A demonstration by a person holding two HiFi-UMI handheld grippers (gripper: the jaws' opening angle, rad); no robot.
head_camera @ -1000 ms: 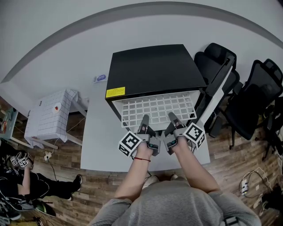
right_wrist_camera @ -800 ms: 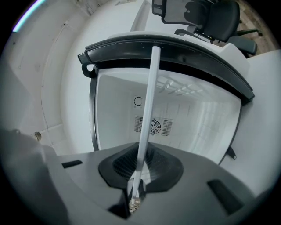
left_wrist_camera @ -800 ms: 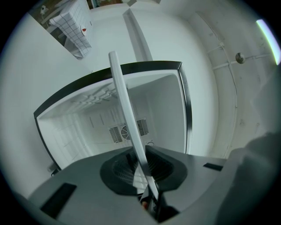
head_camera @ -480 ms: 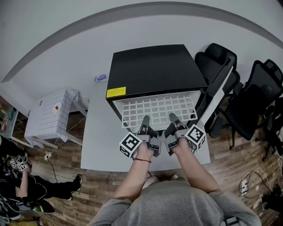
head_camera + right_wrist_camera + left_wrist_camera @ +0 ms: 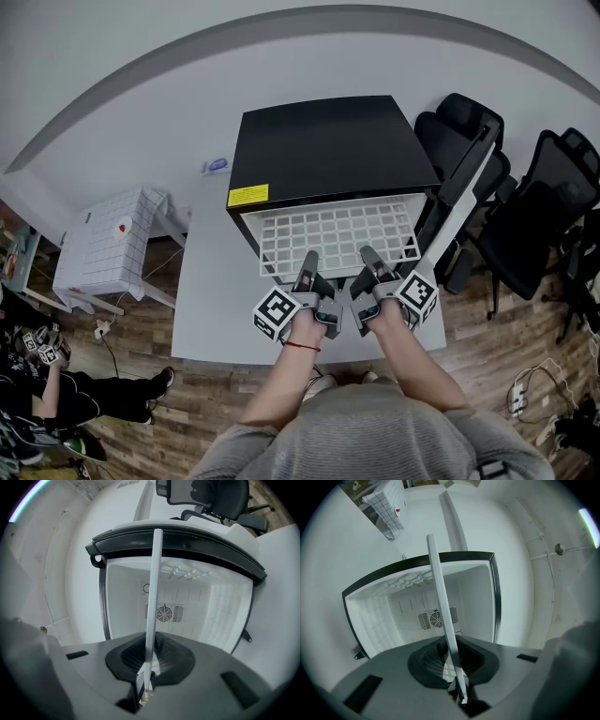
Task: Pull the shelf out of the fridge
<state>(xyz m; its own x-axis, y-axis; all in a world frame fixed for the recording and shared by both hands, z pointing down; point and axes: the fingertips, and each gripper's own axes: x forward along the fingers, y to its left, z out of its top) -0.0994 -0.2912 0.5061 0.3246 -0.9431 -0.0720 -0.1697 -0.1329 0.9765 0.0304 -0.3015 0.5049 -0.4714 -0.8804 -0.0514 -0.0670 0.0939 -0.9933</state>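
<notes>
A black mini fridge (image 5: 328, 141) stands on a white table (image 5: 206, 300), its door (image 5: 459, 202) swung open to the right. The white wire shelf (image 5: 328, 234) sticks partway out of its front. My left gripper (image 5: 306, 264) is shut on the shelf's front edge left of centre, and its jaws have just been closing on it. My right gripper (image 5: 368, 259) is shut on the same edge right of centre, having also tightened. In the left gripper view the shelf (image 5: 440, 602) shows edge-on, running from the gripper (image 5: 459, 693) into the white fridge interior. The right gripper view shows the same shelf (image 5: 152, 602) pinched in the gripper (image 5: 144, 686).
Black office chairs (image 5: 469, 141) (image 5: 553, 206) crowd the right side behind the open door. A small stand with a checked white cloth (image 5: 108, 244) sits at the left. A person (image 5: 37, 375) sits on the wooden floor at lower left. Cables lie at lower right.
The shelf has slid a little further out of the fridge toward me, and both grippers have drawn back slightly with it.
</notes>
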